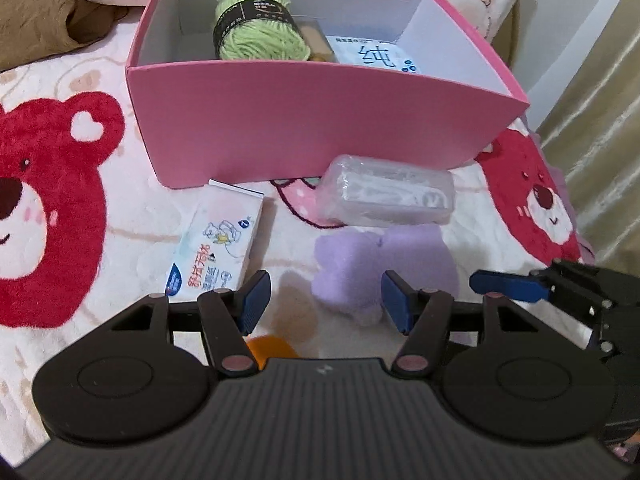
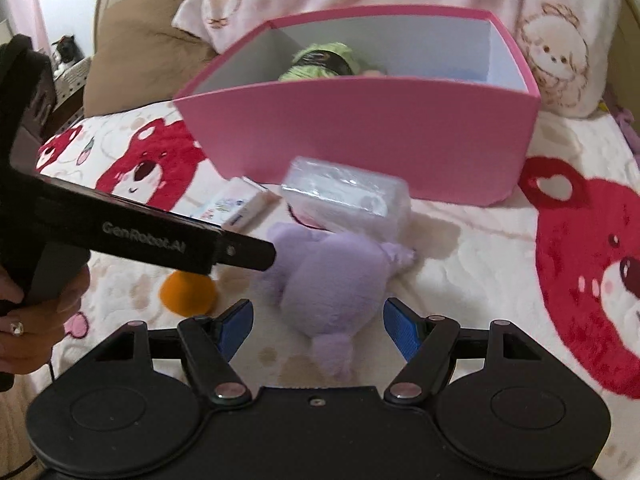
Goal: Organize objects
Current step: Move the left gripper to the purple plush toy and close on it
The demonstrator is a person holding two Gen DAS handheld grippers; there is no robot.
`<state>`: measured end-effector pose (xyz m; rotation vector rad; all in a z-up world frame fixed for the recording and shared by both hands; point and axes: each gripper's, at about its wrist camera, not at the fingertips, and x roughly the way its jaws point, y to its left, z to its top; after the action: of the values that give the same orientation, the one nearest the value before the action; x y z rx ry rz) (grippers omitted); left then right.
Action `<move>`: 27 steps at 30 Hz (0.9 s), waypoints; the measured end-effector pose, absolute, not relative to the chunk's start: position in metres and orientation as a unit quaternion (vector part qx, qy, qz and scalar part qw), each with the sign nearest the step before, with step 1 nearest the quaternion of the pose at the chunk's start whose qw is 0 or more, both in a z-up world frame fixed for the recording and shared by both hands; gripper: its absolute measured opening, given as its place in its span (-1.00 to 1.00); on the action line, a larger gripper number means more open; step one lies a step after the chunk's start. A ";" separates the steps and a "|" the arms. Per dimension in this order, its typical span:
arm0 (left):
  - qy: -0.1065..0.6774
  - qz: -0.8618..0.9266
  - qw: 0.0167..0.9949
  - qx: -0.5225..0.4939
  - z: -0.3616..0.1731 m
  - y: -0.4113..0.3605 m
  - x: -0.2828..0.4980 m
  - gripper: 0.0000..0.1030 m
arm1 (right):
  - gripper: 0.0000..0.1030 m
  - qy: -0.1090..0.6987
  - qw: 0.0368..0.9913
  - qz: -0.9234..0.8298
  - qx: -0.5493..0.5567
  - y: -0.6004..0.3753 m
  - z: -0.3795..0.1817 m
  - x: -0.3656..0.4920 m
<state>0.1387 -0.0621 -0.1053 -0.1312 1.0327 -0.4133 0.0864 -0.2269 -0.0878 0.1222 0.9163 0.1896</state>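
Red-bear blanket [image 1: 52, 208], brown pillow [image 2: 140, 56], gold curtain [image 1: 600, 128] at the side

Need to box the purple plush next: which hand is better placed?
Probably right: the right tongs stand open with the purple plush centred between them. The left tongs sit off toward its left side.

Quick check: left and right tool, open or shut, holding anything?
Left tool: open, holding nothing.
Right tool: open, holding nothing; purple plush toy lies between its fingers, ungripped.
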 end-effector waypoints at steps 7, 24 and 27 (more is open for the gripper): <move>0.498 -0.210 0.839 -0.059 -0.115 -0.067 0.148 0.16 | 0.48 0.439 0.888 0.101 0.090 -0.233 -0.100 0.086; 0.511 -0.240 0.818 -0.112 -0.125 -0.071 0.147 -0.30 | 0.08 0.451 0.882 0.085 0.106 -0.239 -0.116 0.096; 0.511 -0.239 0.817 -0.115 -0.126 -0.070 0.145 -0.30 | 0.07 0.451 0.883 0.078 0.105 -0.237 -0.117 0.096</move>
<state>0.1454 -0.0703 -0.1257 -0.2456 1.0899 -0.5100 0.0959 -0.2371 -0.1167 0.2195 0.9391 0.1626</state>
